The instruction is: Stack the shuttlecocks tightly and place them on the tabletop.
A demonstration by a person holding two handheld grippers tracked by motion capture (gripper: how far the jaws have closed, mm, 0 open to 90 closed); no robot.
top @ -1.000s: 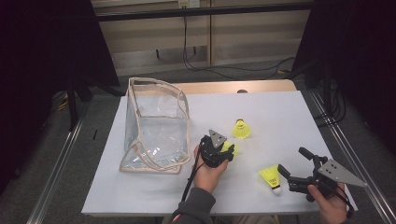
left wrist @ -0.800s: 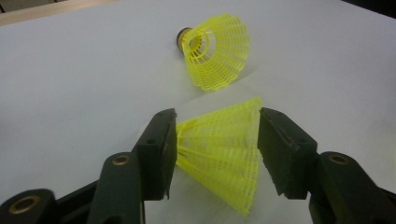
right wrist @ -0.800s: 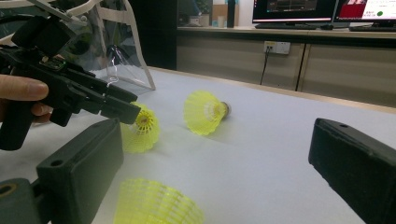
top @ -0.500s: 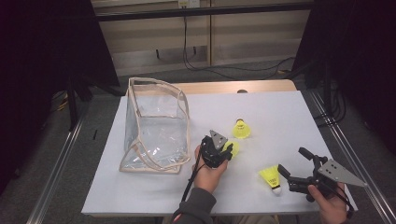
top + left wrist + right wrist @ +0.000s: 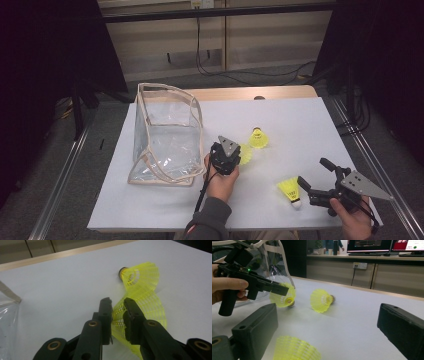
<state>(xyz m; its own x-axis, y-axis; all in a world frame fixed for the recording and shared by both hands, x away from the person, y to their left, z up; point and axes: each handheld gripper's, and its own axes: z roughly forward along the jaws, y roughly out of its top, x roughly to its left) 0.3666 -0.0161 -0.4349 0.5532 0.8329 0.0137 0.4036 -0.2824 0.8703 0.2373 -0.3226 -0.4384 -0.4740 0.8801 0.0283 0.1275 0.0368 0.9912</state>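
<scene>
Shuttlecock (image 5: 140, 312) skirt pinched between left tongs (image 5: 117, 305).

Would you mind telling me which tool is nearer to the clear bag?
Left. The left tool sits just beside the clear bag, its jaws closing on a yellow shuttlecock; the right tool is far across the table.

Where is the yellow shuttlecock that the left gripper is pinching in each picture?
High view: the pinched shuttlecock is mid-table, right of the left gripper.
Left gripper view: bottom centre, skirt between the fingers.
Right gripper view: upper left.
Shared landmark: the clear bag.
</scene>
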